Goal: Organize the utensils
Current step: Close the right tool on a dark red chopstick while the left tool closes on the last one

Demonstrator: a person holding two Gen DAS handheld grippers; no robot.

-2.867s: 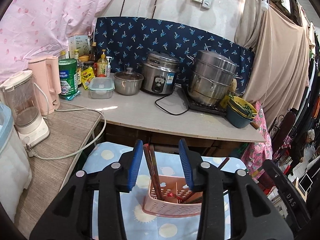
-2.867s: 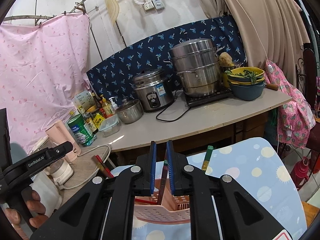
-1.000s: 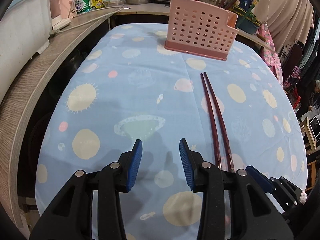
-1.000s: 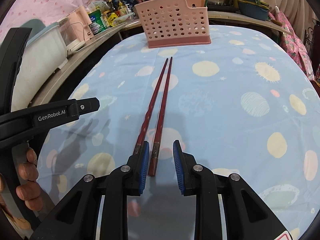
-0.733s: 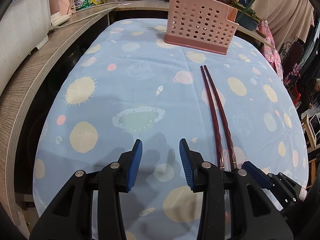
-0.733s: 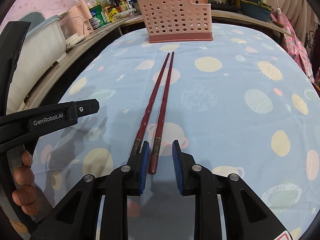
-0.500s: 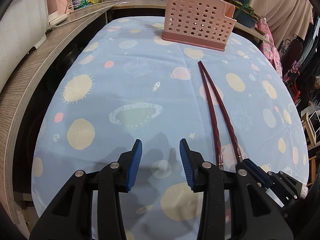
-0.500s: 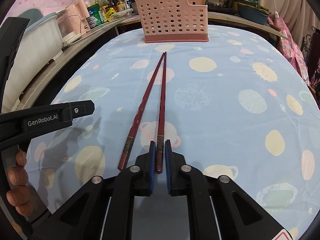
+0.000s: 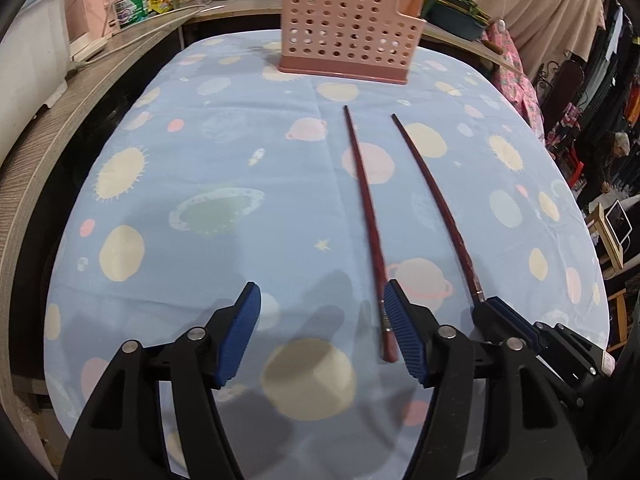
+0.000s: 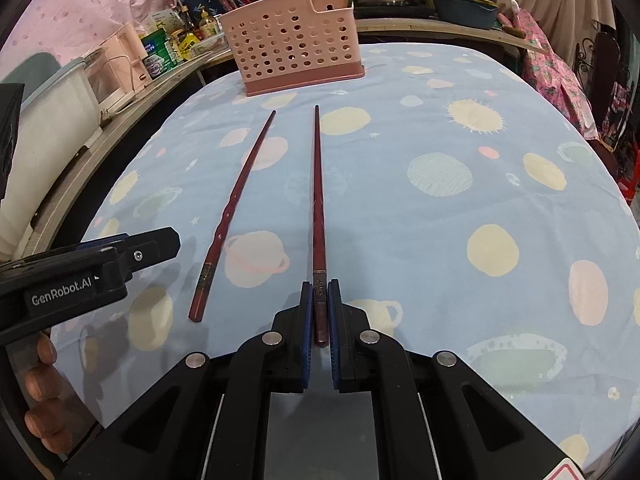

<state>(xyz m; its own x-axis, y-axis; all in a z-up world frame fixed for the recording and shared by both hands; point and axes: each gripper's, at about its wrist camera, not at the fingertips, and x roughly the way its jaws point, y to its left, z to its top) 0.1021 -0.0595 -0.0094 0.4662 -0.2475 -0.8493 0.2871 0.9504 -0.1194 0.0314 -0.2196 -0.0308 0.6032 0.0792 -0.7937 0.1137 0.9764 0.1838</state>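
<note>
Inspector A: Right gripper (image 10: 319, 300) clenched on the thick end of one dark red wooden chopstick (image 10: 318, 200); status of the left?

Inspector B: Left gripper (image 9: 322, 336) jaws opening, pads pressing nothing; second dark red chopstick (image 9: 368, 216) lies on the blue planet-print tablecloth (image 9: 200, 168) just inside its right pad. Pink perforated plastic utensil holder (image 9: 348, 44) stands at the far edge.
</note>
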